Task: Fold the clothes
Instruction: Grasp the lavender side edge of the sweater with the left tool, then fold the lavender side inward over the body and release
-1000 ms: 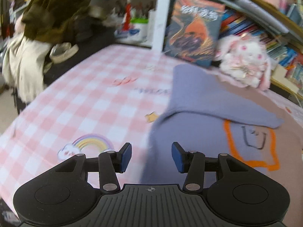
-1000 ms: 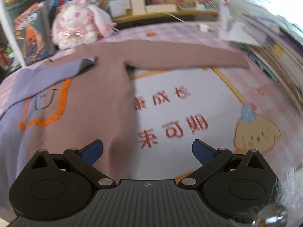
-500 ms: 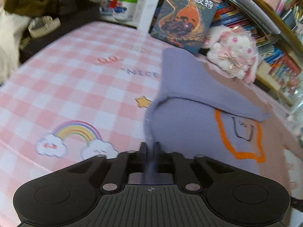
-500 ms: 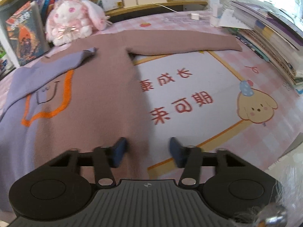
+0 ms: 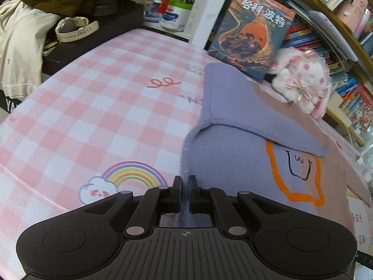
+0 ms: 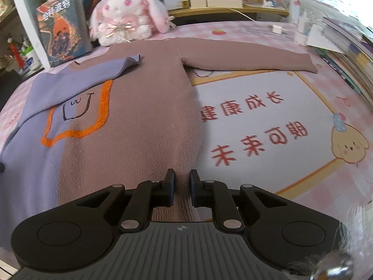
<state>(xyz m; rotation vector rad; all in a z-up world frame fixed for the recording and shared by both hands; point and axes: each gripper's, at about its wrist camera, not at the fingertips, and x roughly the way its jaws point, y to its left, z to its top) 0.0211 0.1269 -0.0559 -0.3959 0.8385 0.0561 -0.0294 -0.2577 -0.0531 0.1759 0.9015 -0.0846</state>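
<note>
Writing first: the book (image 5: pixel 254 32) at 1 o'clock reads 哈利·波特, and the pink checked desk (image 5: pixel 98 107) cover shows part of "N" lettering. My left gripper (image 5: pixel 185 192) is pinched on the sweater's (image 6: pixel 130 121) purple hem corner. My right gripper (image 6: pixel 181 187) has just been closing and now nips the brown hem. Sweater lies flat, right sleeve out toward 2 o'clock.

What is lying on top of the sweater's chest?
The purple sleeve is folded across the sweater, its cuff near the collar. It covers the top of the orange outline; what else lies beneath is hidden.
</note>
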